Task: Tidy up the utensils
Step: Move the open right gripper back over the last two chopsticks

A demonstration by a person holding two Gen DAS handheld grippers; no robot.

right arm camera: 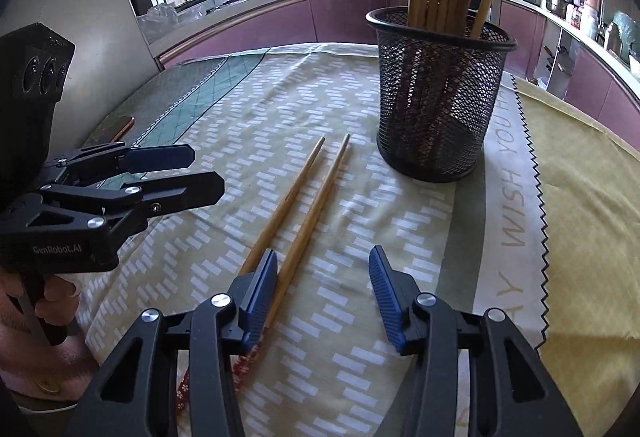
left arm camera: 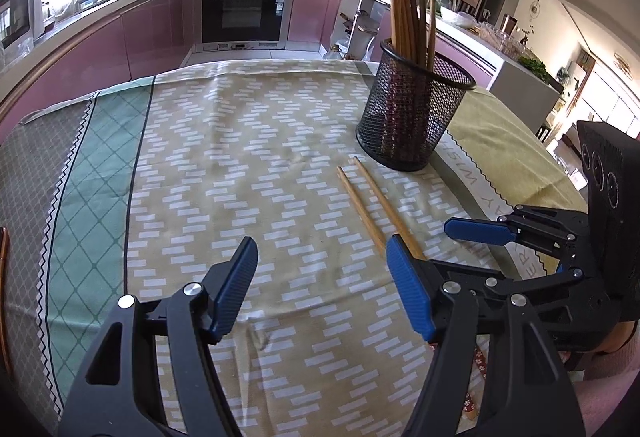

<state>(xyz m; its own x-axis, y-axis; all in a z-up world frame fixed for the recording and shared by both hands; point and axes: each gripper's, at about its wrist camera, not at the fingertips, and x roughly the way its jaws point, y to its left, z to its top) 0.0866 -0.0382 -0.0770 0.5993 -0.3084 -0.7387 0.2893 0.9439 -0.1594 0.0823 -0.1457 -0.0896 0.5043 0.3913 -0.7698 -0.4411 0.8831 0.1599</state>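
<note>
left tool [left arm camera: 322,287] hovers above the cloth-covered desk [left arm camera: 240,157] with its jaws apart and nothing between them. right tool [right arm camera: 323,293] sits low over the loose pair of chopsticks [right arm camera: 304,193], jaws also apart and empty; its left finger [right arm camera: 260,297] overlaps their thick ends, though contact is unclear. the pair lies flat, side by side, just short of the mesh cup [right arm camera: 440,97], which holds a bundle of chopsticks standing tips up. their long axis runs away from the right tool, narrow tips towards the cup, patterned ends nearest. to pick them up well, i'd shift the right tool left so both sticks sit between the fingers, close across the thick ends, then lift and tip them upright.
</note>
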